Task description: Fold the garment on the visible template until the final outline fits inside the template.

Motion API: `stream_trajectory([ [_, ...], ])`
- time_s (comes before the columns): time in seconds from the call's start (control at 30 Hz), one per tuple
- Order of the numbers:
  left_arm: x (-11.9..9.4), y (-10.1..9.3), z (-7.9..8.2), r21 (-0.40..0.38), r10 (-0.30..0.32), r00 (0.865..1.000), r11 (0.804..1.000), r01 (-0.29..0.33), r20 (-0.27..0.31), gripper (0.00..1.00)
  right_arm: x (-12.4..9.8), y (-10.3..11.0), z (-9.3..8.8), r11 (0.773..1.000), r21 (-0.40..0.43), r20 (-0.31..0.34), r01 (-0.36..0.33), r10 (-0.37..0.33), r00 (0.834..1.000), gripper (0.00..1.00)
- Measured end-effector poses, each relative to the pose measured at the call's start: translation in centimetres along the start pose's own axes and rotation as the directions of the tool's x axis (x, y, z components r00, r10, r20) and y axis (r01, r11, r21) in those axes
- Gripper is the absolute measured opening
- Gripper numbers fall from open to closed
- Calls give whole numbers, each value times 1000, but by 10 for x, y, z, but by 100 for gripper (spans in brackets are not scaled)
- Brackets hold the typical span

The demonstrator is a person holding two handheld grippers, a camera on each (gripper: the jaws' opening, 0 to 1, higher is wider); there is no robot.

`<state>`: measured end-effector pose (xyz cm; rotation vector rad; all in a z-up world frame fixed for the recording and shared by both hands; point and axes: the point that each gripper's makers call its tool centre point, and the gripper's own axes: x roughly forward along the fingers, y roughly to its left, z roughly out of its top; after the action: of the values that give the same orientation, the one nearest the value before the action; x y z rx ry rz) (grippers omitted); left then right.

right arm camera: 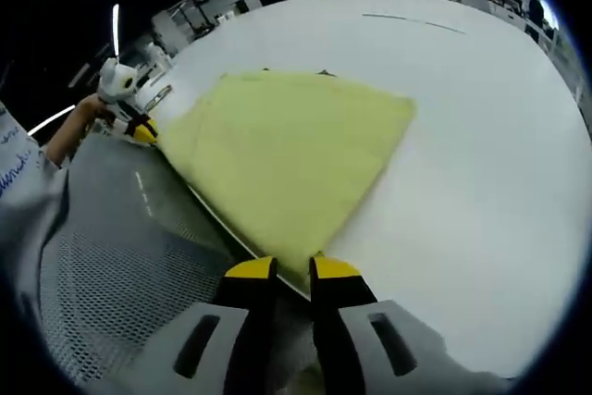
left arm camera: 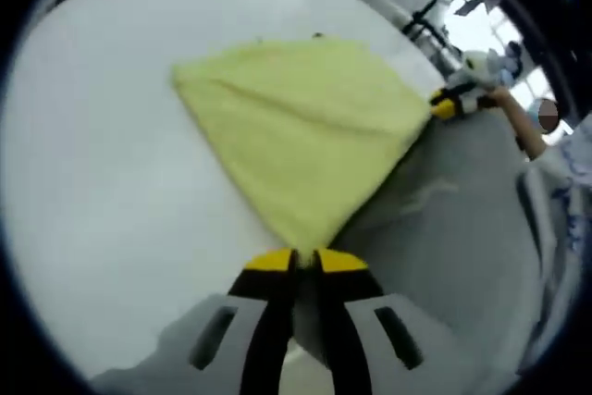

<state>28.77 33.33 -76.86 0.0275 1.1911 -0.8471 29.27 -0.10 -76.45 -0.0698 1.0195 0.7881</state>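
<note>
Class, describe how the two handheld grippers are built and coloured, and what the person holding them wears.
Each gripper, left gripper and right gripper, has a light grey body with slotted cut-outs, black jaws and yellow tips. The person's sleeve is pale with blue marks.

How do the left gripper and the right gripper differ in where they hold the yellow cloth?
The left gripper pinches one near corner of the yellow cloth, over the white table. The right gripper pinches the other near corner, at the table edge above grey floor. Both have yellow-tipped jaws, shut on cloth.
</note>
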Motion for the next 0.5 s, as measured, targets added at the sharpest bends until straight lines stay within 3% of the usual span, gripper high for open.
stream_trajectory([
  [0.17, -4, -2, 3, 0, -9, 1000, 1000, 9, 13, 0, -4, -2, 2, 1000, 6, 14, 6, -6, 1000, 5],
  [0.33, -9, -2, 8, 16, -7, 1000, 1000, 7, 25, 0, -7, -1, 5, 1000, -7, 15, 12, -12, 1000, 3],
  [0.5, -23, -5, 20, 42, -6, 998, 999, 3, 63, 0, -22, 0, 22, 999, -27, 63, 24, -22, 998, 2],
])
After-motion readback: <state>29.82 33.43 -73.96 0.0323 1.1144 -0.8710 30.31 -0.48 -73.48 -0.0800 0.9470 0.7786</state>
